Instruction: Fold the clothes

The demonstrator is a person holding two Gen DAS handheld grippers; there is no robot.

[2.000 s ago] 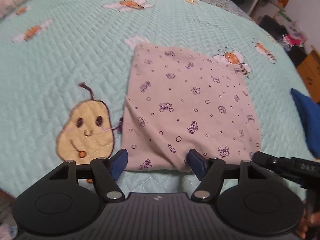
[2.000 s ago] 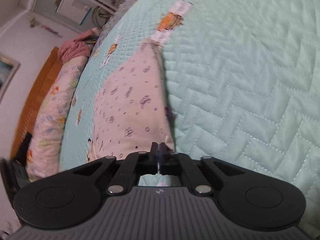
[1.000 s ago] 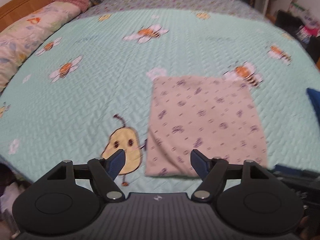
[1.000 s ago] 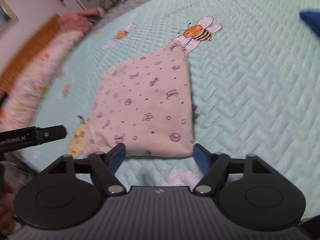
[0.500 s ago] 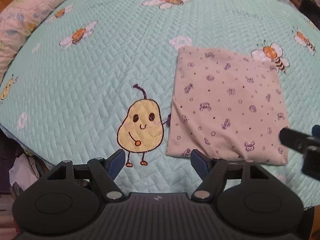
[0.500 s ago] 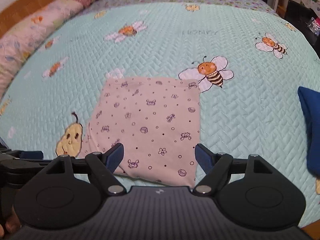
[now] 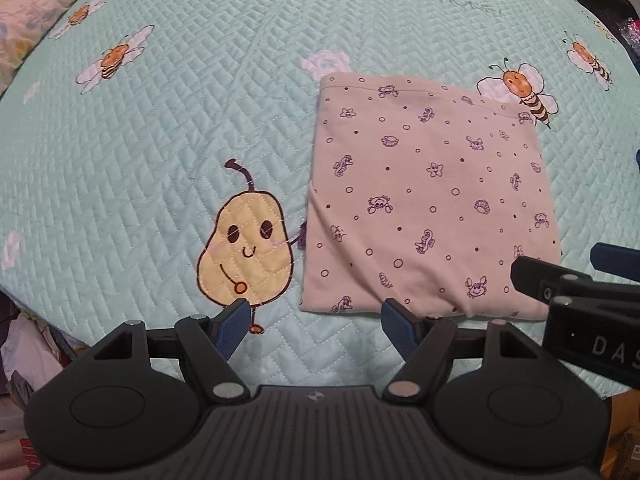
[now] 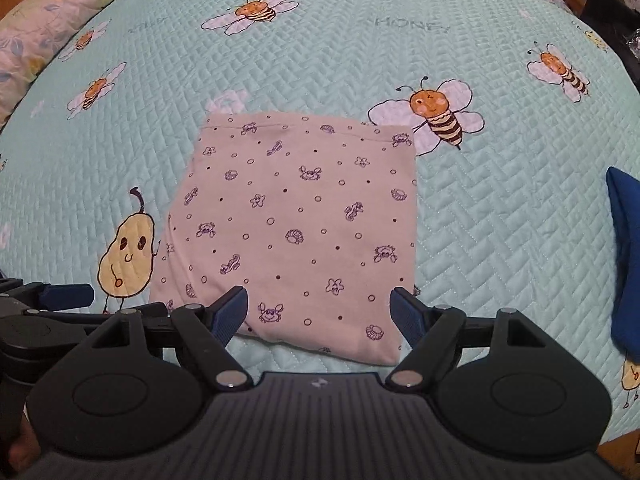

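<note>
A pink garment [image 7: 428,204] printed with small purple sea creatures lies folded into a flat rectangle [image 8: 296,228] on the mint quilted bedspread [image 7: 160,128]. My left gripper [image 7: 316,322] hovers open above the garment's near left corner, nothing between its blue pads. My right gripper [image 8: 320,312] hovers open over the near edge of the garment, also holding nothing. Part of the right gripper shows at the right edge of the left wrist view, and the left gripper's tip [image 8: 64,296] shows at the left edge of the right wrist view.
The bedspread [image 8: 480,220] carries a stitched pear figure [image 7: 244,252] left of the garment and bees [image 8: 434,114] behind it. A dark blue cloth [image 8: 624,264] lies to the right. A floral pillow [image 8: 48,20] runs along the far left; the bed edge is near.
Both grippers have lifted back from the garment, and the views now look down on it. The right gripper, shut on the cloth two seconds ago, stands open; the garment lies flat.
</note>
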